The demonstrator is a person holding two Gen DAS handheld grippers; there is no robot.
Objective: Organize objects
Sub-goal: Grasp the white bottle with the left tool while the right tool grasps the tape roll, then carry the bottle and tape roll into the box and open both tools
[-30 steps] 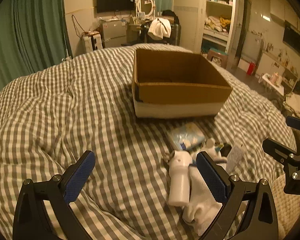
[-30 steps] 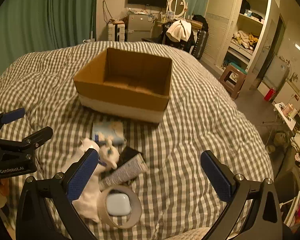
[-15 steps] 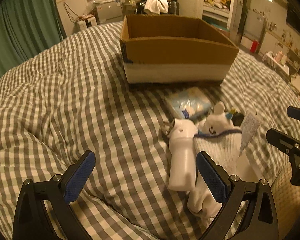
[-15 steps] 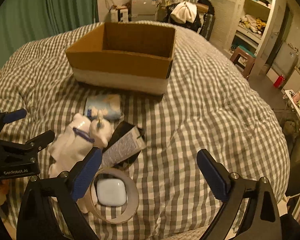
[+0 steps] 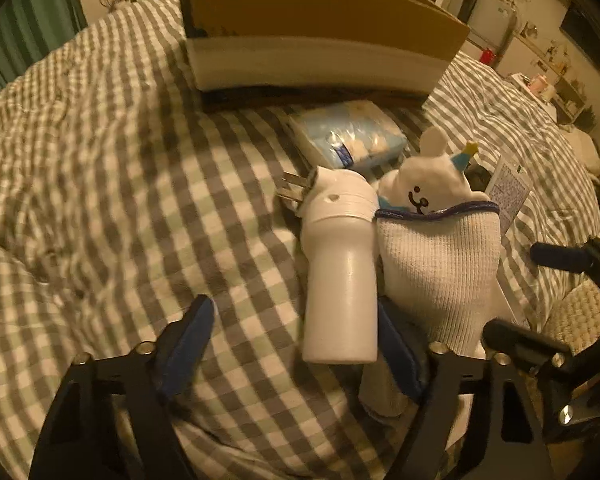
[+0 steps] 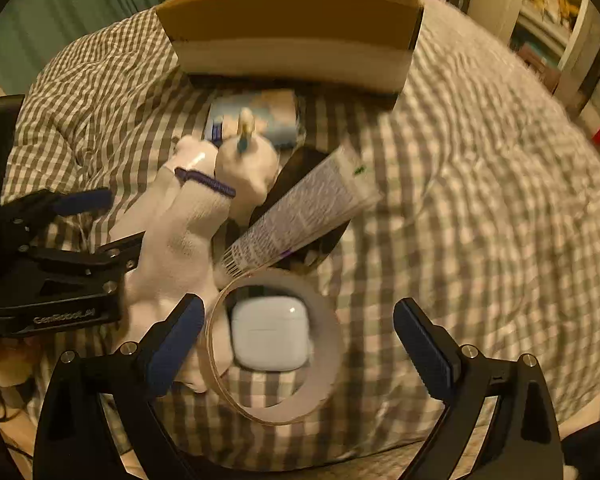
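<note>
Checked duvet: grey-white, all items lie on it.
Cardboard box: at 12 o'clock in both views, open top, white lower band.
My left gripper: jaws spread, white plug-in device lying between the pads, nothing pinched; prongs point to 11.
White sock: touching the device on its right, plush bear poking out of the navy-trimmed cuff.
Tissue pack: light blue, between bear and box.
My right gripper: jaws wide apart, over the tape roll, gripping nothing.
Earbud case: white, inside the tape ring.
Tube: printed, at 12 of the ring, tilted toward 1, lying on something dark.
Left gripper in right view: at 9 o'clock, against the sock.
</note>
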